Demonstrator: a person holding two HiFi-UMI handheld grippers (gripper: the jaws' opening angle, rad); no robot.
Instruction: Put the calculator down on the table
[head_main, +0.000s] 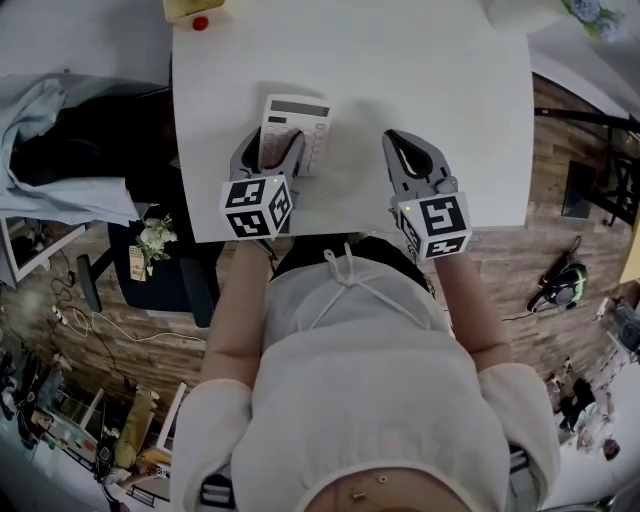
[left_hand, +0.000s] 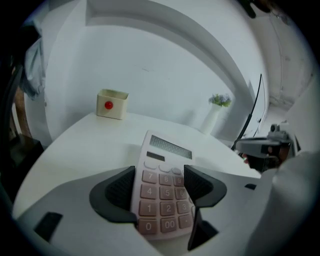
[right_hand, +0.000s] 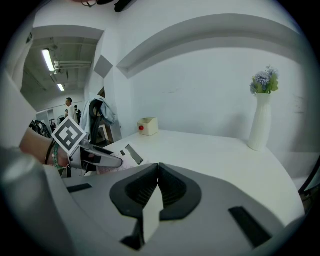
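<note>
We see our left gripper (head_main: 271, 142) open, its pads spread to either side of the calculator (head_main: 303, 128), whose lower end lies between them on the white desk (head_main: 430, 80), near the front edge. Our right gripper (head_main: 413, 150) is closed and empty, just beside it over the desk. A small box with a red button (head_main: 196, 13) sits at the far edge.
</note>
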